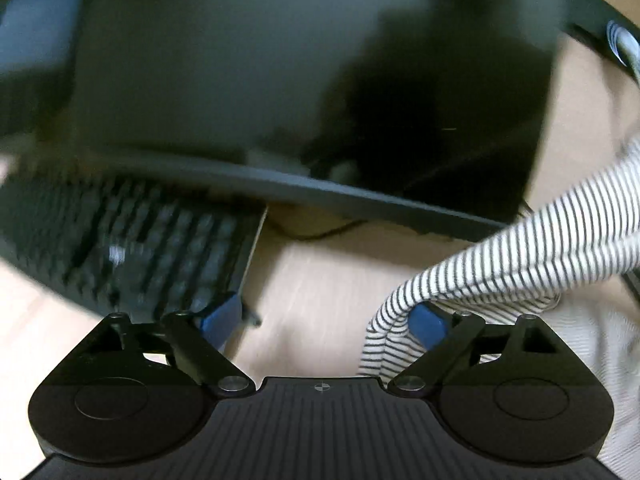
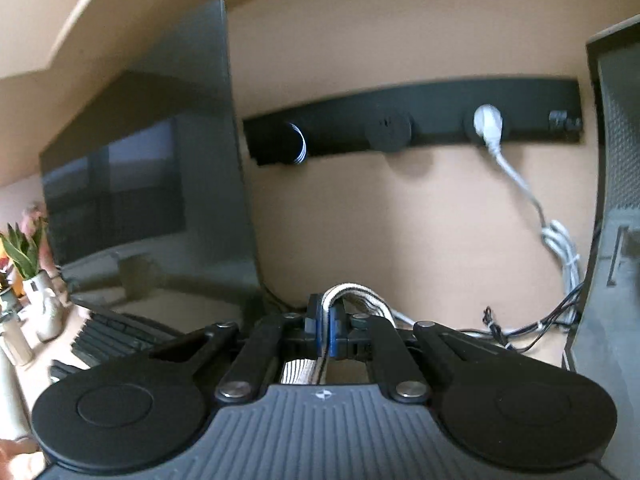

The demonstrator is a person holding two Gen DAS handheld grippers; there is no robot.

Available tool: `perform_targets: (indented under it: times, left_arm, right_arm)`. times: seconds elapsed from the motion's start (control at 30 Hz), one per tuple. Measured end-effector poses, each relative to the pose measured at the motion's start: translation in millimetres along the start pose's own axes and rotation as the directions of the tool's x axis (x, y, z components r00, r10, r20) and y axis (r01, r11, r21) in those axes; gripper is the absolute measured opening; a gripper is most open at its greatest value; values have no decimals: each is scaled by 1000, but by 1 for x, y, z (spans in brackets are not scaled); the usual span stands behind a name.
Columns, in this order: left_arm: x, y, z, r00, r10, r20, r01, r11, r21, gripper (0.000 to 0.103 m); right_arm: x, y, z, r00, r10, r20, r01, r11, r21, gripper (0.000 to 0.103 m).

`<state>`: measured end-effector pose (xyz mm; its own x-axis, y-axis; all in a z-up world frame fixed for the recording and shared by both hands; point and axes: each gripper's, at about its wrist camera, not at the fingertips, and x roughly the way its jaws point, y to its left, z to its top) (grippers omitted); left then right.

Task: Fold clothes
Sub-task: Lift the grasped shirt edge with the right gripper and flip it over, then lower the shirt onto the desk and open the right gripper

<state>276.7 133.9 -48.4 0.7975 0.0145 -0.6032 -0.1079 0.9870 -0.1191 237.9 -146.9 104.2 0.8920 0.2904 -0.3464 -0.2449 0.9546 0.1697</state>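
A white garment with thin dark stripes [image 1: 520, 256] stretches from the right edge of the left wrist view down to my left gripper's right blue pad [image 1: 428, 322], where its edge drapes over the finger. My left gripper [image 1: 324, 320] stands wide open above the light wooden desk [image 1: 312, 292], with bare desk between its fingers. In the right wrist view my right gripper [image 2: 330, 326] is shut on a bunched fold of the striped garment [image 2: 352, 294], which loops up over the fingertips and shows again below them. The gripper is lifted, facing the wall.
A black keyboard [image 1: 140, 248] lies left of the left gripper, under a dark monitor [image 1: 280, 80]. In the right wrist view stand the monitor [image 2: 152, 184], a black socket strip [image 2: 400, 128] with a white cable [image 2: 520, 184], a dark computer case [image 2: 612, 240] and potted plants [image 2: 28, 264].
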Motion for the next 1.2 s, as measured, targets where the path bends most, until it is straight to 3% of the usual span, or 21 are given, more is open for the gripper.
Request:
perform_targets:
  times: [0.17,0.27,0.37,0.43,0.53,0.63,0.7,0.8,0.87,0.9,0.97,1.03,1.07,1.13,1.2]
  left_arm:
    - [0,20,-4,996,-73,-42,72,997,-28,93]
    - [-14,24,-7,985,-169,-37,171,984,55,94]
    - [-30,8,-11,963,-267,-36,268,937,224,95]
    - [-38,-11,-15,950,-311,-33,303,890,341,95]
    - [-53,-45,-22,939,-344,4,301,829,471,95]
    - [-52,-70,-32,945,-328,16,265,791,551,96]
    - [-47,-69,-38,959,-283,-5,241,808,537,96]
    - [-40,-69,-48,976,-215,-37,202,832,517,96]
    - [-35,-68,-55,984,-169,-59,175,846,503,96]
    - [-32,-67,-57,987,-145,-68,159,855,494,96]
    - [-28,-49,-51,995,-82,-64,102,898,429,96]
    - [-28,-32,-43,992,-98,-80,119,938,326,96]
    - [-30,-24,-39,983,-153,-102,176,946,274,96]
    - [-33,-18,-38,943,-288,-164,317,927,199,96]
    - [-36,-23,-43,929,-322,-184,356,912,202,96]
  right_arm:
    - [20,2,-12,1000,4,-7,-4,998,-60,3]
    - [21,-3,-24,996,13,-84,-16,999,-37,3]
    - [3,-6,-35,993,8,-116,-10,1000,-14,3]
    - [-17,-7,-33,995,14,-104,-14,1000,-3,3]
    - [-53,-11,-29,995,52,-81,-51,999,15,3]
    - [-78,-14,-47,993,17,-121,-18,1000,-9,3]
    - [-80,-28,-73,975,-49,-216,53,999,13,3]
    - [-71,-55,-116,909,-161,-385,189,981,38,5]
    - [-74,-64,-129,885,-244,-398,267,964,3,5]
    - [-76,-68,-128,887,-260,-381,284,959,7,9]
    - [-77,-75,-124,901,-258,-349,288,957,37,14]
    - [-73,-82,-119,921,-222,-319,261,962,84,20]
    - [-66,-83,-120,926,-205,-316,246,965,95,20]
    - [-44,-82,-121,932,-181,-314,222,970,100,20]
    - [-19,-82,-124,936,-170,-310,203,976,79,21]
